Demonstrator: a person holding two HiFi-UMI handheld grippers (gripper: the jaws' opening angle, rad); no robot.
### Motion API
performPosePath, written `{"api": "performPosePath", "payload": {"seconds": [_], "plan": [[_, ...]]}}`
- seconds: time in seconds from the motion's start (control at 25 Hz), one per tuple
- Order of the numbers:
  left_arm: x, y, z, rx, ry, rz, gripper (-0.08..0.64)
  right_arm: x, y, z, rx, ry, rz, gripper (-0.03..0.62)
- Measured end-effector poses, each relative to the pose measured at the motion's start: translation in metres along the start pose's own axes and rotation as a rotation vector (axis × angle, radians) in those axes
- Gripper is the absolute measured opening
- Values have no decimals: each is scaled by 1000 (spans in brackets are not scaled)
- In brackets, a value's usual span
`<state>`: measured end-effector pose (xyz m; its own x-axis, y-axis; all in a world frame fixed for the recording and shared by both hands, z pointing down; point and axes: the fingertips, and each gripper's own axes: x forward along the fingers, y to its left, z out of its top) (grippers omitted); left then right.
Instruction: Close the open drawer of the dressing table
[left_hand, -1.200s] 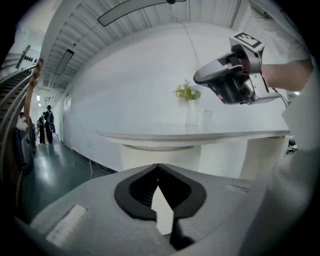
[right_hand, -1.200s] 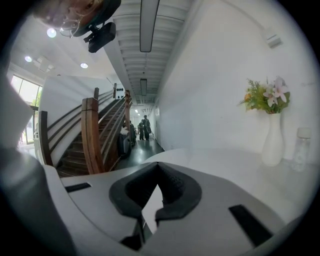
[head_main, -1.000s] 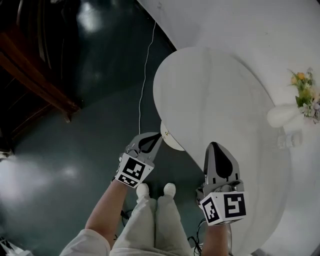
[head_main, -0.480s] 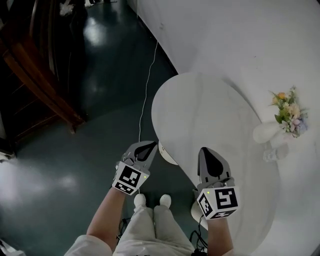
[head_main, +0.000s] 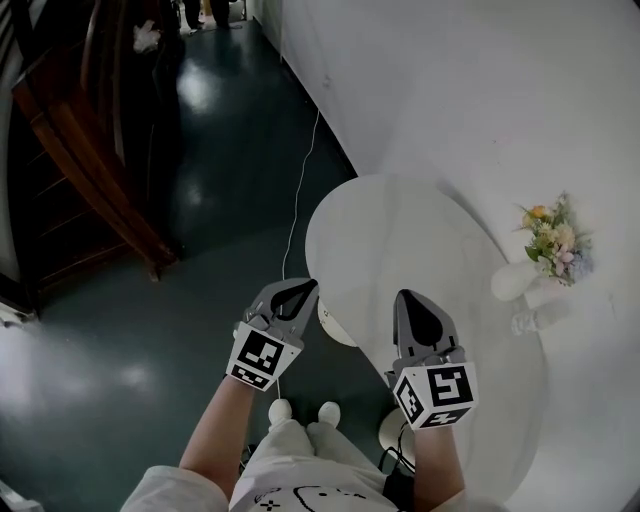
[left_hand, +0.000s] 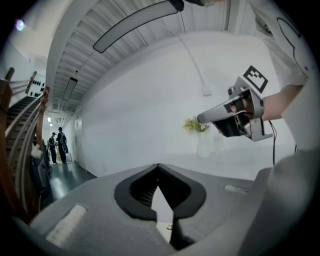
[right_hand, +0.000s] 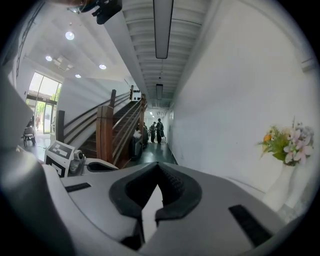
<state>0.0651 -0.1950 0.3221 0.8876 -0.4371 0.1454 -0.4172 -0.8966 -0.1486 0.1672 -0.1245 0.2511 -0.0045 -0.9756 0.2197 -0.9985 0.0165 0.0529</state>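
Below, smooth rounded white dressing table (head_main: 400, 240).

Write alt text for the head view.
Seen from above, a person holds the left tongs and right tongs, both shut and empty, at the edge of a white oval dressing table; its drawer juts out between them.

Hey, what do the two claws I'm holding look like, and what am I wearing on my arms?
The left claw and right claw are matching pale grey shells that taper to a point, lined inside with black ribbed pads. Each carries a white cube printed with black square markers. A short pale sleeve covers the left upper arm.
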Motion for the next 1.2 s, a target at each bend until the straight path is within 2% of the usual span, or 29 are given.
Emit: {"api": "performPosePath", "payload": {"seconds": [0.16, 0.48, 0.8, 1.2], "plan": [[-9, 0, 25, 28, -13, 33, 17, -11, -2, 12, 4, -19, -7, -5], [-28, 10, 76, 32, -63, 120, 18, -26, -6, 39, -24, -60, -30, -5], [-49, 20, 129, 74, -109, 214, 17, -47, -12, 75, -60, -167, -50, -5], [-79, 18, 188, 129, -226, 272, 17, -74, -19, 116, -76, -280, -64, -5]]}}
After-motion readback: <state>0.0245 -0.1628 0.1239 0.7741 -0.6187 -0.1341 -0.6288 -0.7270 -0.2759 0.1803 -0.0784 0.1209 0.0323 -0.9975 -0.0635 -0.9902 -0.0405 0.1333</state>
